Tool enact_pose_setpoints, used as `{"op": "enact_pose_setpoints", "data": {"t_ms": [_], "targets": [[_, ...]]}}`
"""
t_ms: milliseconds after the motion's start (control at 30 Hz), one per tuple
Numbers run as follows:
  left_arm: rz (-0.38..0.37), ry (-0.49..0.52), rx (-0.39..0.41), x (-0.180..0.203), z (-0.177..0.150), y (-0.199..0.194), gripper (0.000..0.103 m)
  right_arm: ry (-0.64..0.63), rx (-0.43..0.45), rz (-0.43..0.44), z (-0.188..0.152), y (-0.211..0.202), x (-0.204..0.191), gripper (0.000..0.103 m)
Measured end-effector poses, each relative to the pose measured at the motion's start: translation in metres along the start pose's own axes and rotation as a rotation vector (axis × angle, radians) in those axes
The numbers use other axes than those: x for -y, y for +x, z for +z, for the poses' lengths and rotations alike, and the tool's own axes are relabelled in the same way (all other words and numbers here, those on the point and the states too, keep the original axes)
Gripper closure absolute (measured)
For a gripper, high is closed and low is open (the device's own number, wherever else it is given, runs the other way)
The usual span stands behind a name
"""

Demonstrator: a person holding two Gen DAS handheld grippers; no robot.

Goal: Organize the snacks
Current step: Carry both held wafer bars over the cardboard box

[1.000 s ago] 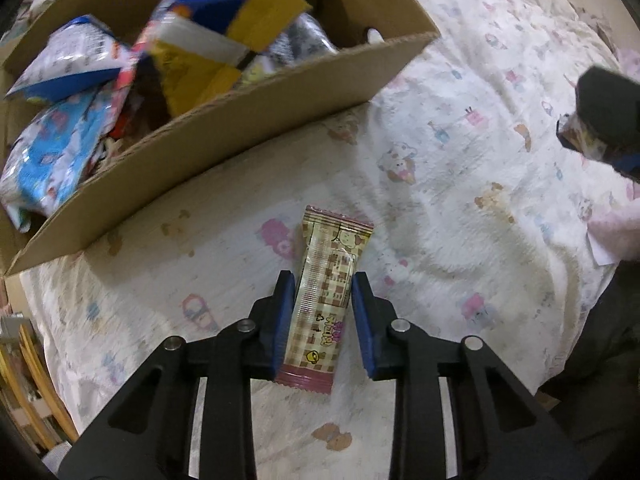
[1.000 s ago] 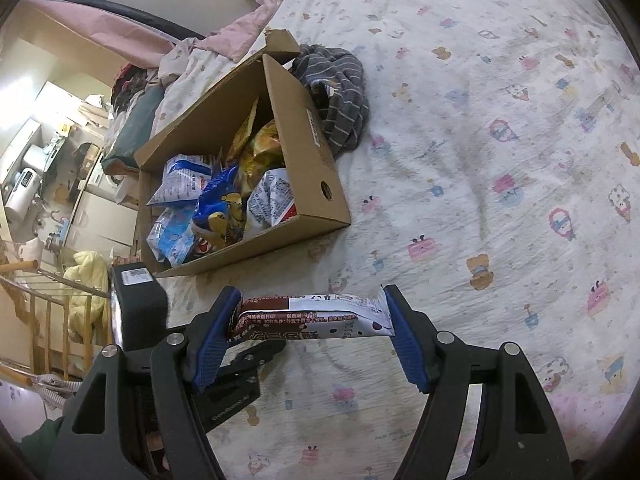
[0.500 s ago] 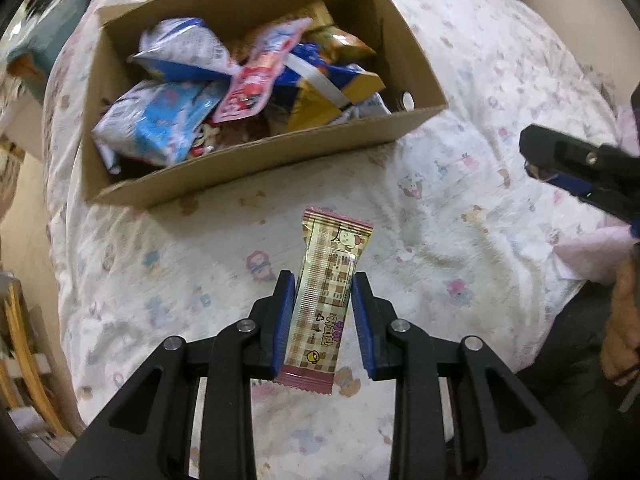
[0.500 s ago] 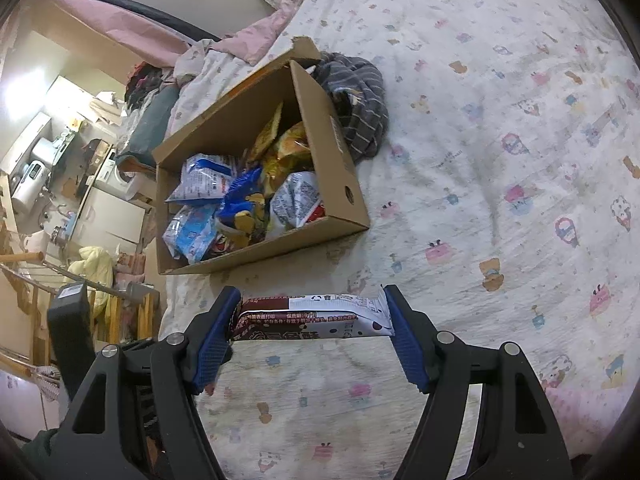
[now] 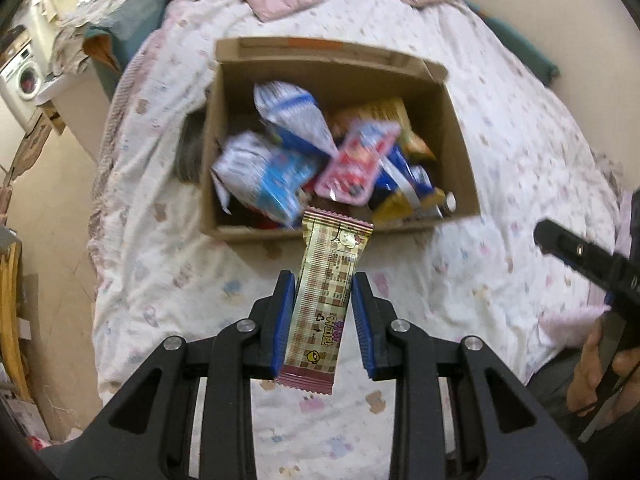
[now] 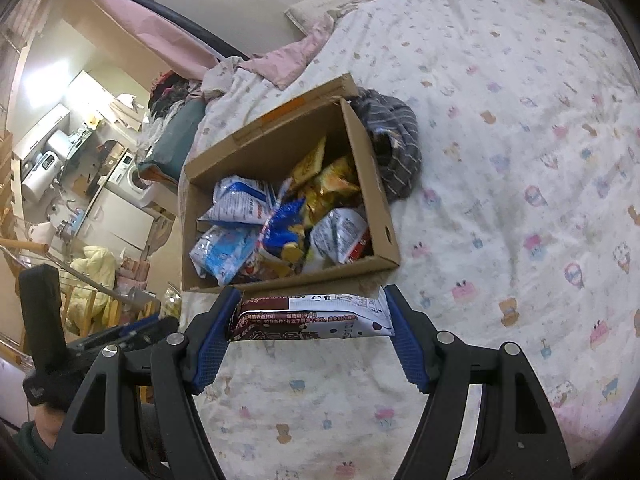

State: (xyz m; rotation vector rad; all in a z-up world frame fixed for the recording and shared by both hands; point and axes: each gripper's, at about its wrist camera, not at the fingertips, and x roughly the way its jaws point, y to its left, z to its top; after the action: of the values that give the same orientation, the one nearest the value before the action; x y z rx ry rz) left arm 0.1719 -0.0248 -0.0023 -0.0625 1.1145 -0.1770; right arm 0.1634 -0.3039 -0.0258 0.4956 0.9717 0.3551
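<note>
Hand-held gripper [image 5: 322, 316] clamping checkered snack bar [image 5: 326, 298]

Your left gripper [image 5: 323, 316]: matte black plastic frame w/ triangular cut-outs, blue ribbed pads [image 5: 283, 320], silver round screws at pivots. Right gripper [image 6: 310, 340]: same build, black arms, blue textured pads [image 6: 404, 340], silver screws. Your left hand [image 6: 44, 396] wears a black glove w/ small white logo, dark green sleeve.
</note>
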Motion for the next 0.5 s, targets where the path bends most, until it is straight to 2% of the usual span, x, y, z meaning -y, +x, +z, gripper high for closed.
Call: {"op": "enact_pose_setpoints", "data": {"t_ms": [233, 500], "targets": [[0.016, -0.056, 0.038, -0.031, 0.026, -0.002, 0.078, 0.035, -0.008, 0.029, 0.013, 0.011, -0.004, 0.029], [0.011, -0.087, 0.103, -0.048, 0.055, -0.006, 0.078, 0.022, 0.035, 0.093, 0.044, 0.02, -0.009, 0.029]]}}
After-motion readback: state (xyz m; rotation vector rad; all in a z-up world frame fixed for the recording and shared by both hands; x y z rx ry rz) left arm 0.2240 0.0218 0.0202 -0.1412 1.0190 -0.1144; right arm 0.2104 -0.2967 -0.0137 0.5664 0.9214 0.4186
